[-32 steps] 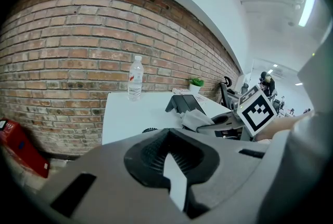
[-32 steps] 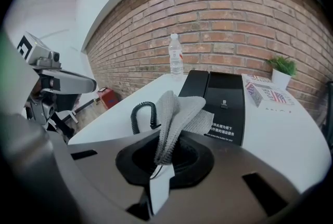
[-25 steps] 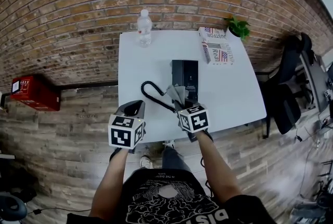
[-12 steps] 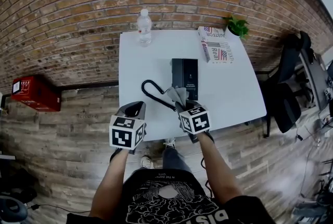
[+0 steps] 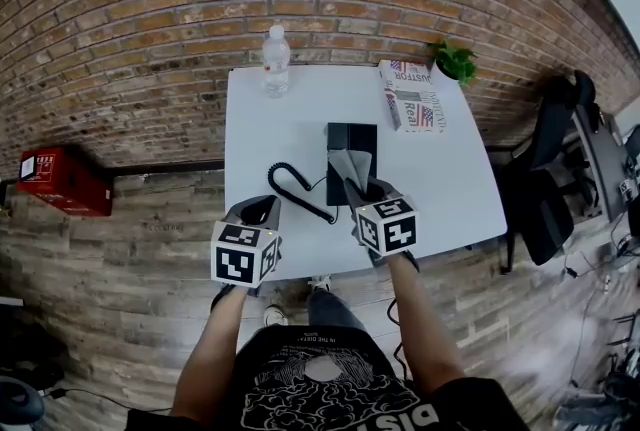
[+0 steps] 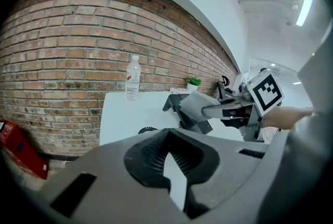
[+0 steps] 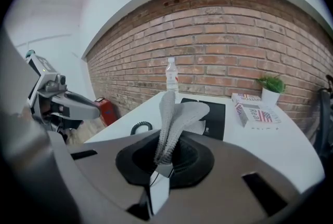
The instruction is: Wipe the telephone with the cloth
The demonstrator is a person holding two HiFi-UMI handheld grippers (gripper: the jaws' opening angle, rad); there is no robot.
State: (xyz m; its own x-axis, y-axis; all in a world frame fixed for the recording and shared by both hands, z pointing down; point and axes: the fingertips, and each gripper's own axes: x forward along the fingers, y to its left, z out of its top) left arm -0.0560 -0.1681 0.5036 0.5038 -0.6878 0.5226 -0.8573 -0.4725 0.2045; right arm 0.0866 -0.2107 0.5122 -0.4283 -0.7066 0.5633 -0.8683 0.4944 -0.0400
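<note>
Two grippers are pictured: the left gripper [image 5: 262, 207] and the right gripper [image 5: 361, 189]. Ahead of them, one telephone [image 5: 353, 135], one cloth [image 5: 349, 165], one water bottle [image 5: 276, 61], one potted plant [image 5: 455, 62] and one printed box [image 5: 412, 96] are counted.

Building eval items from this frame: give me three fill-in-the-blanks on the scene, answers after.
1. The right gripper is shut on a grey ____.
2. In the head view, the coiled cord lies ____ of the black telephone.
3. The water bottle stands ____ on the white table.
Missing: cloth; left; upright.
</note>
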